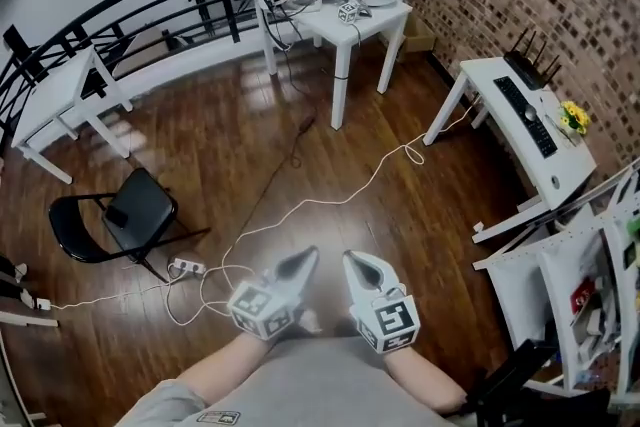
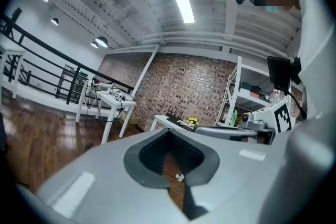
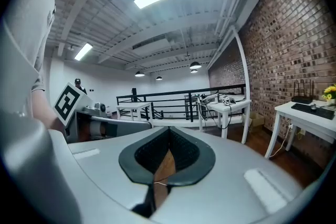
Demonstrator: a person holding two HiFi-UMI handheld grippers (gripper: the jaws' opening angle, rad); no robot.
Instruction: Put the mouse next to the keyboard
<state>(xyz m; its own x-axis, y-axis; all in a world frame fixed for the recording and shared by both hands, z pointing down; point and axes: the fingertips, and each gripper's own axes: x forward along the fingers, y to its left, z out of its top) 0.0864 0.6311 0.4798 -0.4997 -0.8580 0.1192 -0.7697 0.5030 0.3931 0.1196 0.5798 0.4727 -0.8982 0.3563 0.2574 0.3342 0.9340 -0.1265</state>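
Left tool (image 1: 300,263) and right tool (image 1: 358,265) both have jaws together, empty. The long black keyboard (image 1: 515,102) lies on the white worktop (image 1: 480,73) well ahead-right of them, and the small grey blob (image 1: 531,114) beside it is perhaps the mouse. The thin white cable (image 1: 340,198) looping over the floor between could snag a foot, and the white shelf rack (image 1: 560,265) right of the right tool crowds the approach.

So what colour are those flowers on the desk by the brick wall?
Yellow; the flowers show best in the head view, on the white desk.

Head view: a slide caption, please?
Left gripper and right gripper, both shut and empty, far from the keyboard.
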